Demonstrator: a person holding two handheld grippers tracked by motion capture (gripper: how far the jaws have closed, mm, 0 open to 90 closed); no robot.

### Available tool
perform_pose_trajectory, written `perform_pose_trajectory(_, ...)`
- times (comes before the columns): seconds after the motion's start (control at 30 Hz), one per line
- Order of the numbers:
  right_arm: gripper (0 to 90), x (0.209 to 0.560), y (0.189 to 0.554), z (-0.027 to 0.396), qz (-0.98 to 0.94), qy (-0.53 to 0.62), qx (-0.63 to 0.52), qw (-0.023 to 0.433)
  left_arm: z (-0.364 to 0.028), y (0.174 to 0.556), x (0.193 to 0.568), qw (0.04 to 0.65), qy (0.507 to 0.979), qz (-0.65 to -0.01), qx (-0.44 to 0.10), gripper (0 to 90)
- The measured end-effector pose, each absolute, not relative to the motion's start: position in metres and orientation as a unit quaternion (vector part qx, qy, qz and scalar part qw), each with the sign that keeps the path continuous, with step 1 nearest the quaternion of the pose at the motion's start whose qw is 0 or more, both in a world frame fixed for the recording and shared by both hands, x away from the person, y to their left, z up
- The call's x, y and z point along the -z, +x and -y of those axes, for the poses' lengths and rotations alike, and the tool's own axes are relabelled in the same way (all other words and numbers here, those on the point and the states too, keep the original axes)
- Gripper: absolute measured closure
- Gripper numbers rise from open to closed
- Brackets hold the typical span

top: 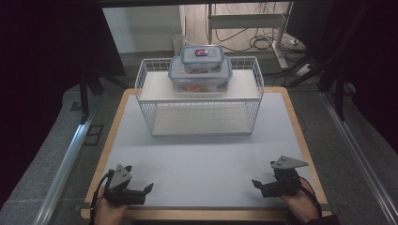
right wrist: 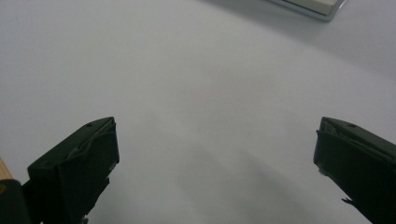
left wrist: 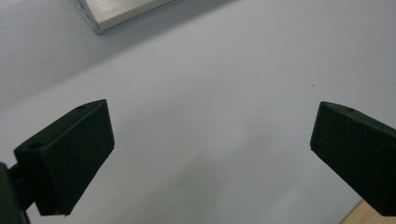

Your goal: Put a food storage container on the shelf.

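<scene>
While both grippers, left [top: 149, 188] and right [top: 256, 183], rest with jaws apart (holding nothing), two stacked containers [top: 200, 70] at twelve o'clock could topple if nudged

Table [top: 300, 123]: light wood edge, top covered by matt pale grey-lilac sheet [top: 202, 164], smooth. Wire rack [top: 143, 93] at 12 o'clock: white coated metal mesh, flat matt white shelf. Two stacked containers [top: 201, 70] on shelf: clear glossy plastic, bluish lids. Left gripper [left wrist: 212, 154], right gripper [right wrist: 215, 161]: jaws matt black plastic, right one's pad edges rough. Grey plates on top look dull metal.
</scene>
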State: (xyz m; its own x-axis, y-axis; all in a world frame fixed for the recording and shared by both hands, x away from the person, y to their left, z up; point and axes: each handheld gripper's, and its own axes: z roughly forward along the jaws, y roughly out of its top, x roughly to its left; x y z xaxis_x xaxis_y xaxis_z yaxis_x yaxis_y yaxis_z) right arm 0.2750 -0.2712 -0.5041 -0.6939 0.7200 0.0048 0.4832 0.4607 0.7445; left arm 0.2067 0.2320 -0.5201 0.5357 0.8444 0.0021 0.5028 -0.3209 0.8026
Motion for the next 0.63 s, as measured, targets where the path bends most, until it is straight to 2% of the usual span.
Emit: perform_pose_trajectory(0.63, 0.0, 0.508, 0.278, 0.274, -0.84, 0.378, -0.367, 0.134, -0.233, 0.217, 0.534, 0.376, 0.792, -0.458, -0.148, 0.0)
